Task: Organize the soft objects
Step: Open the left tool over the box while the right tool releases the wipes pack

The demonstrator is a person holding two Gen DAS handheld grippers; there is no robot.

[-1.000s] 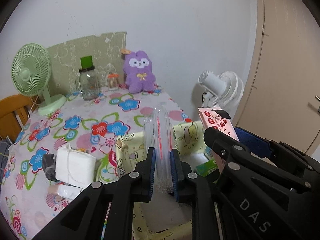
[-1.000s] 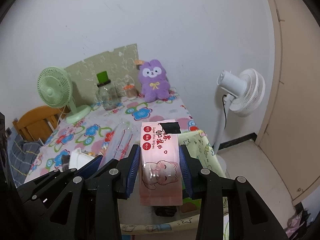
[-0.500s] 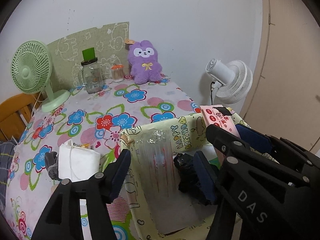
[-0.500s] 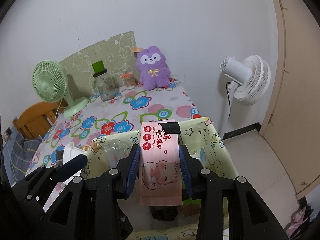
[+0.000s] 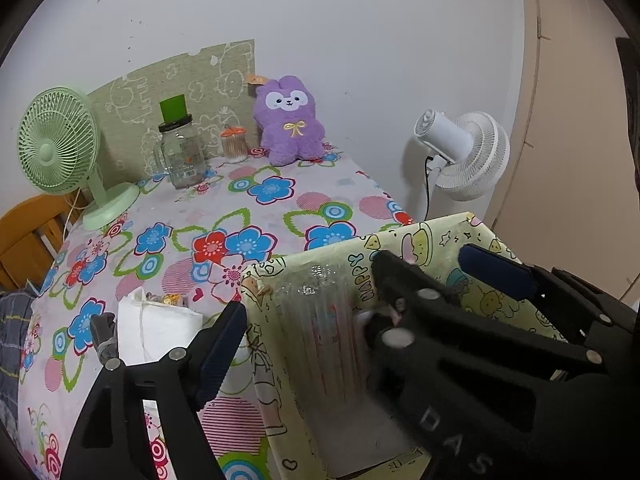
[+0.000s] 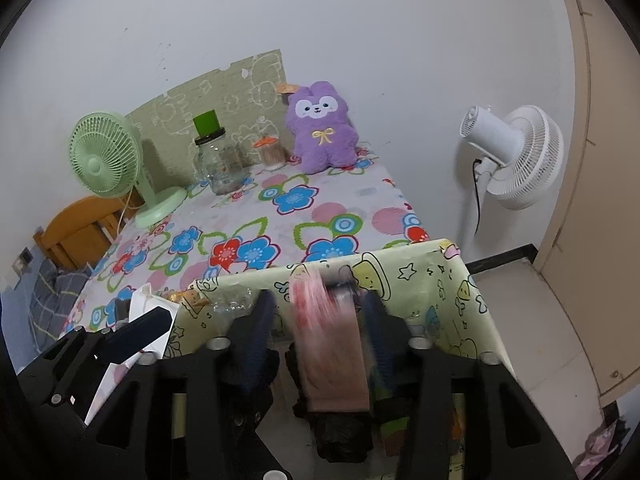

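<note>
Two grippers sit at the yellow cartoon-print storage box (image 6: 452, 280). My right gripper (image 6: 320, 316) has its jaws spread, and the pink wet-wipes pack (image 6: 328, 344) shows blurred between them, clear of both pads, inside the box. My left gripper (image 5: 304, 320) is likewise spread wide; the clear plastic sleeve (image 5: 324, 344) leans against the box's inner wall. A white tissue pack (image 5: 156, 328) lies on the floral tablecloth (image 5: 240, 216) just beside the box
</note>
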